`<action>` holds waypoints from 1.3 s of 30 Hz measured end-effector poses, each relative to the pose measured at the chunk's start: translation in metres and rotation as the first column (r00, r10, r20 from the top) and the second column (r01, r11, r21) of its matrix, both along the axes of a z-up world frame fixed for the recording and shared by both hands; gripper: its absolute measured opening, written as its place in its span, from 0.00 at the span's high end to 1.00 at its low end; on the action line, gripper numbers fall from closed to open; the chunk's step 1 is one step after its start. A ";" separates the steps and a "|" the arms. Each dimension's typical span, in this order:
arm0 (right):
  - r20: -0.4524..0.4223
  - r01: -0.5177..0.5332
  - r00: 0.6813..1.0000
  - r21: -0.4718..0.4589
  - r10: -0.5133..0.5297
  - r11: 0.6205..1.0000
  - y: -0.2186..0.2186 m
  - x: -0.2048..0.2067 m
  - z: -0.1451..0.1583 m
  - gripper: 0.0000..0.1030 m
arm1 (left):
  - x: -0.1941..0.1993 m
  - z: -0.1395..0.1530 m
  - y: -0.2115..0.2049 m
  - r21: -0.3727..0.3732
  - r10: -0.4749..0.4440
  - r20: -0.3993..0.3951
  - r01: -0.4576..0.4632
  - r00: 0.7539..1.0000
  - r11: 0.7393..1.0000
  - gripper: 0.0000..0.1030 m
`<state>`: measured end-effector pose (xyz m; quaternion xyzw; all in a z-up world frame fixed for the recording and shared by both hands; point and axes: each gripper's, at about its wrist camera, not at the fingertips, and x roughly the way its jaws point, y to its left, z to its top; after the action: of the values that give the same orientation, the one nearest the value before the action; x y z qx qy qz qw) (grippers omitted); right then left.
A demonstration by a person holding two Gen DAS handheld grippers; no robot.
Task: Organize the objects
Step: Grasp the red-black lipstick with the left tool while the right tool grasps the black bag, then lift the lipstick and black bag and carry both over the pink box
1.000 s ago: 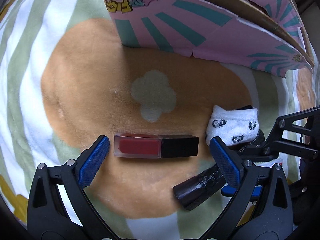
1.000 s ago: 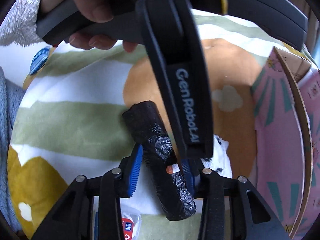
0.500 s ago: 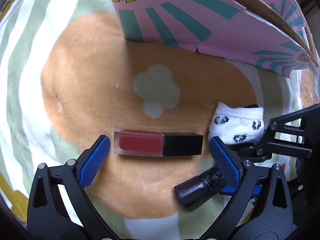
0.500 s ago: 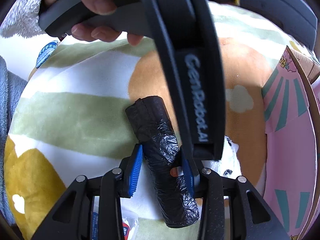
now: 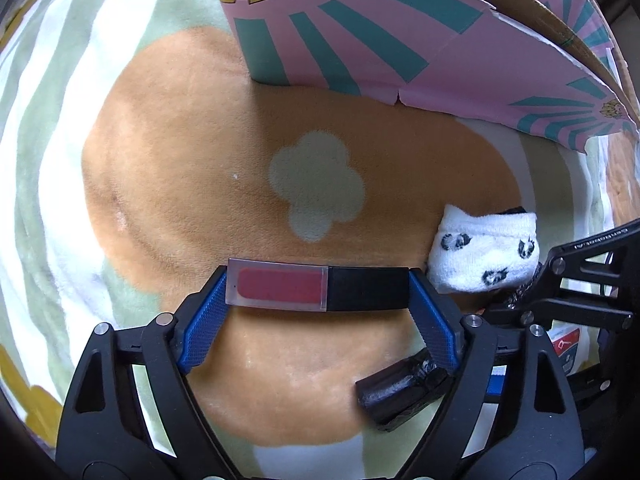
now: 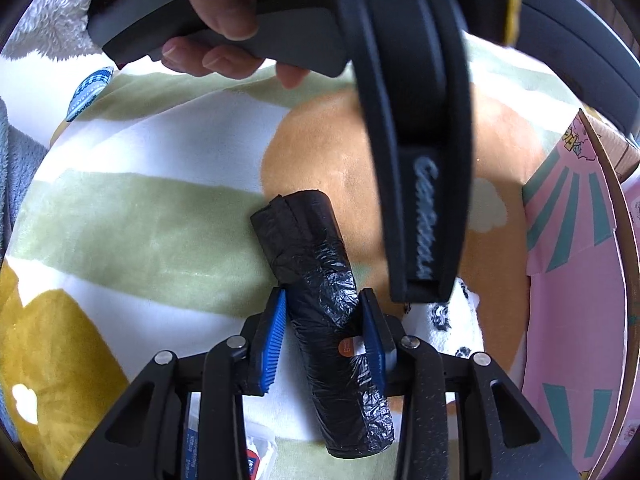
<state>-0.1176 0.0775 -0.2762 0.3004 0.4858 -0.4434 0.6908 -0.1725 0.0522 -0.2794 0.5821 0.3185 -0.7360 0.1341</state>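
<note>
A lip gloss tube [image 5: 280, 286], clear with red fill and a black cap, lies crosswise on the orange patch of the blanket [image 5: 180, 160]. My left gripper [image 5: 317, 279] points down over it, its jaws closing, and the blue pads touch both ends of the tube. A black roll of bin bags [image 6: 312, 248] sits between the pads of my right gripper [image 6: 323, 300], whose jaws are still tightening on it. One end of the roll [image 5: 396, 392] shows in the left wrist view. A white sock with dark prints [image 5: 484, 256] lies just right of the tube.
A pink cardboard box with teal rays [image 5: 400, 40] stands open at the far side, also at the right edge [image 6: 576, 260]. A person's hand [image 6: 216, 12] grips the other tool's handle overhead. A small printed packet [image 5: 566, 348] lies by the right gripper.
The left jaws have come in from wide apart until the pads meet the ends of the lip gloss tube. The right gripper keeps its hold on the black roll.
</note>
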 end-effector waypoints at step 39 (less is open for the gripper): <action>0.220 0.930 0.366 -0.058 -0.904 0.363 0.100 0.008 0.241 0.73 | 0.095 0.221 -0.023 -0.047 0.059 -0.338 -0.080 0.939 0.996 0.19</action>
<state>-0.1093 0.1780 -0.0354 0.4918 0.1417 -0.7690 0.3829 -0.0772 0.0293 -0.0586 0.4318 0.3349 -0.8287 0.1212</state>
